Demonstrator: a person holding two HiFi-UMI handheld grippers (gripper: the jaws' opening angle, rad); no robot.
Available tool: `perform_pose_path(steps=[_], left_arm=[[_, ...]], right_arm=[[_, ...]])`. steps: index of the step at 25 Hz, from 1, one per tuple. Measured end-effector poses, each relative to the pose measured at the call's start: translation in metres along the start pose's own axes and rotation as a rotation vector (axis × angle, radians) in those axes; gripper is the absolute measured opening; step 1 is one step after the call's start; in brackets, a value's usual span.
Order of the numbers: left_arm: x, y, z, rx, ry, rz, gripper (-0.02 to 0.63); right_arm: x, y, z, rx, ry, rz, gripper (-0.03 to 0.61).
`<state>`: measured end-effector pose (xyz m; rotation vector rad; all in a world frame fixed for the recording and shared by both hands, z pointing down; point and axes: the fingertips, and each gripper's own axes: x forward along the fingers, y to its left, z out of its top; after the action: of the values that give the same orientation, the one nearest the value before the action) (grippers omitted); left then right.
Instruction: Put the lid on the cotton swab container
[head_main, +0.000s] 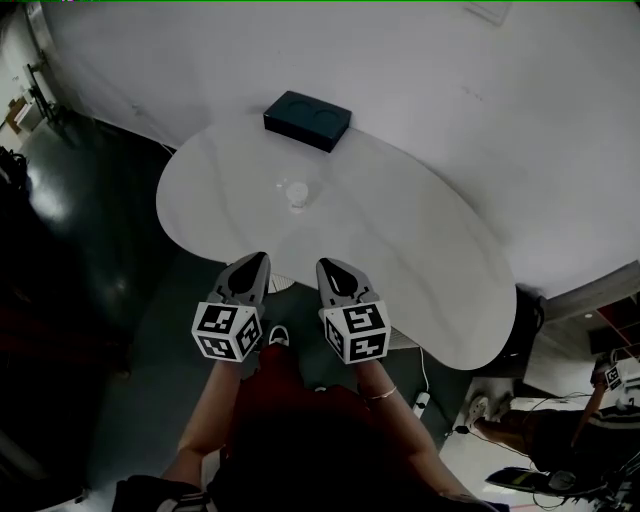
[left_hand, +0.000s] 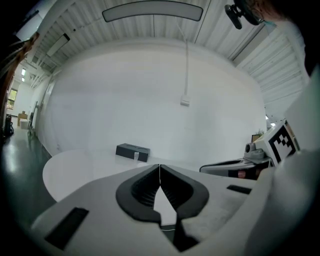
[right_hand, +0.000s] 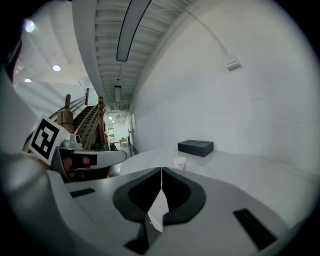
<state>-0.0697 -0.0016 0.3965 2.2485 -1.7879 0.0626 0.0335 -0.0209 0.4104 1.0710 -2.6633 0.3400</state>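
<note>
Both grippers hang over the near edge of the white table (head_main: 430, 260), side by side, tips aimed across the top. My L gripper (head_main: 262, 258) has its jaws closed: in the left gripper view the dark pads meet along one thin line w/ nothing between them. My R gripper (head_main: 323, 265) is the same, jaws pressed together & empty, per the right gripper view. Each one's marker cube (head_main: 228, 331) sits toward the operator's forearms; a thin bracelet (head_main: 383, 394) shows on the R wrist.

The cotton swab container (head_main: 297, 194), small, white & round, stands upright near the middle of the table, well ahead of both grippers & touching neither. From the right gripper view it sits just R of the closed tips, further back on the tabletop. I can't make out the lid as a separate item; too small in the head view to tell whether it is on, off or beside.

Behind the container, at the table's far edge by the white wall (head_main: 480, 90), lies a dark box (head_main: 307, 119) w/ two round recesses in its top, well apart from the container. Dark glossy floor (head_main: 90, 230) to the L of the table. A staircase (right_hand: 90, 117) shows at L in the right gripper view.
</note>
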Motion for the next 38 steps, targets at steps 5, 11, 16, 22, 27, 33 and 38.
perform_pose_path(steps=[5, 11, 16, 22, 27, 33, 38], left_arm=[[0.030, 0.035, 0.005, -0.018, 0.025, -0.023, 0.025], [0.061, 0.075, 0.012, -0.038, 0.042, -0.063, 0.025], [0.081, 0.099, 0.011, -0.045, 0.063, -0.107, 0.025], [0.107, 0.115, 0.011, -0.052, 0.081, -0.151, 0.025], [0.125, 0.118, 0.009, -0.042, 0.094, -0.199, 0.025], [0.141, 0.124, 0.006, -0.043, 0.117, -0.230, 0.025], [0.149, 0.128, 0.005, -0.044, 0.129, -0.245, 0.025]], right_arm=[[0.047, -0.006, 0.007, 0.012, 0.022, -0.029, 0.015], [0.093, -0.013, 0.016, 0.039, 0.017, -0.075, 0.015], [0.122, -0.021, 0.017, 0.041, 0.038, -0.138, 0.015], [0.143, -0.029, 0.010, 0.060, 0.069, -0.177, 0.015], [0.154, -0.038, 0.003, 0.067, 0.093, -0.202, 0.017], [0.166, -0.043, -0.004, 0.098, 0.117, -0.219, 0.047], [0.175, -0.044, -0.013, 0.094, 0.152, -0.214, 0.126]])
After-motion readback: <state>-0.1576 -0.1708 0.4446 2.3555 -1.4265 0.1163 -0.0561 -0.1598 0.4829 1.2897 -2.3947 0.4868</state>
